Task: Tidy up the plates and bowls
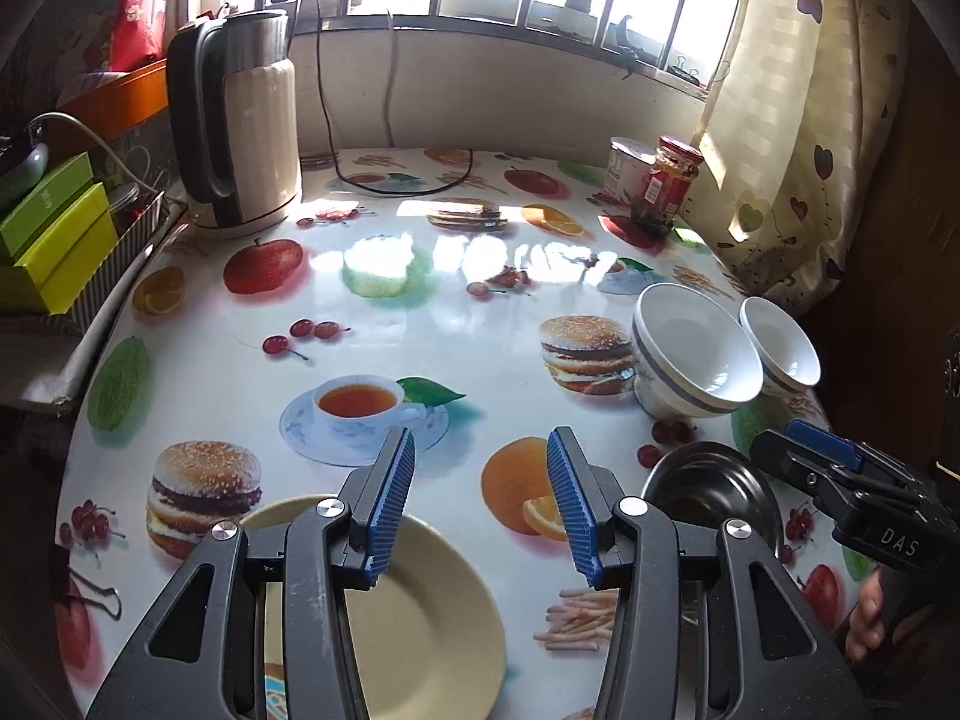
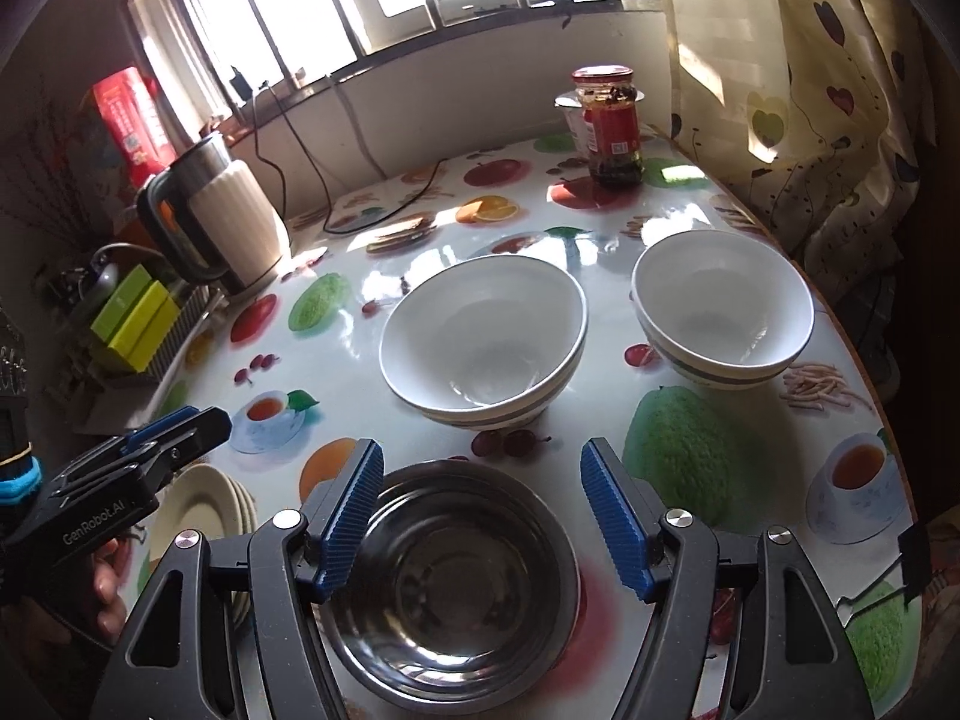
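My left gripper [image 1: 480,450] is open and empty, just above the near edge of a cream plate [image 1: 420,618]; in the right wrist view this is a small stack of cream plates [image 2: 204,510]. My right gripper [image 2: 482,465] is open and empty over a steel bowl [image 2: 450,594], which also shows in the left wrist view [image 1: 708,486]. Beyond it stand a large white bowl with a grey band [image 2: 486,336] and a smaller one [image 2: 720,312], side by side; they also show in the left wrist view as the large white bowl [image 1: 696,354] and the small white bowl [image 1: 780,348].
A fruit-and-burger print cloth covers the table [image 1: 456,312]. An electric kettle [image 1: 240,120] with its cord stands at the back left, green boxes [image 1: 54,240] beside it. A red-lidded jar [image 2: 612,120] and a white tub [image 1: 627,165] stand at the back right by a curtain [image 2: 792,90].
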{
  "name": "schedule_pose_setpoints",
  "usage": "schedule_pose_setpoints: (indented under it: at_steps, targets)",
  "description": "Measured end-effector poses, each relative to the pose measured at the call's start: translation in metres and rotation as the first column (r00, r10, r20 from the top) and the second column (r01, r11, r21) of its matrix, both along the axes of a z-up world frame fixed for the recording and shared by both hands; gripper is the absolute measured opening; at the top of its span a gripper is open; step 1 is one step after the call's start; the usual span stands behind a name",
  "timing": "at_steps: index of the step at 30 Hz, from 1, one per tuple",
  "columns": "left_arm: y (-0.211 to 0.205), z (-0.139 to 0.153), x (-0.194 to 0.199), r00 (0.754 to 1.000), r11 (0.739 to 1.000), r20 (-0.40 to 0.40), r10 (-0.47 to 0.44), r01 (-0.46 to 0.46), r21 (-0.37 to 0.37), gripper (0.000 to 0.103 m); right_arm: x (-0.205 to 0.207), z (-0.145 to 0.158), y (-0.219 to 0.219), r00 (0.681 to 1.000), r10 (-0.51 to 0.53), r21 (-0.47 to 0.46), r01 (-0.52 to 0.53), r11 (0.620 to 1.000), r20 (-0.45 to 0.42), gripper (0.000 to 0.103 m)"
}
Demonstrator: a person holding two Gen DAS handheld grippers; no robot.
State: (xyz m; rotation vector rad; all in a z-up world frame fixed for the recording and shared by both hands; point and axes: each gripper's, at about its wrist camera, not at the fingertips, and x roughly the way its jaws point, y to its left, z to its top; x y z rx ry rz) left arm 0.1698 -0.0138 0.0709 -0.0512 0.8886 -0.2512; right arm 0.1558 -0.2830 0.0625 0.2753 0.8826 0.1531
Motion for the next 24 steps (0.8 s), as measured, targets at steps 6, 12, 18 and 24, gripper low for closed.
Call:
schedule_pose_setpoints:
  at_steps: [6, 12, 18, 24]
  targets:
    - [0.072, -0.008, -0.025, 0.989, 0.989, -0.019, 0.144, -0.143, 0.031, 0.047, 0.003, -0.004, 0.057, 0.985, 0.171, 0.042, -0.170, 0.984, -0.009, 0.069]
    - [0.112, -0.028, -0.040, 0.975, 0.977, -0.072, 0.212, -0.211, 0.017, 0.047, 0.010, -0.014, 0.103, 0.960, 0.276, 0.070, -0.272, 0.960, -0.045, 0.069]
    - [0.122, -0.046, -0.046, 0.968, 0.974, -0.124, 0.220, -0.224, -0.019, 0.047, 0.014, -0.026, 0.134, 0.937, 0.338, 0.065, -0.333, 0.941, -0.085, 0.069]
    - [0.127, -0.061, -0.047, 0.960, 0.972, -0.170, 0.224, -0.233, -0.034, 0.047, 0.019, -0.041, 0.157, 0.914, 0.384, 0.061, -0.379, 0.923, -0.133, 0.069]
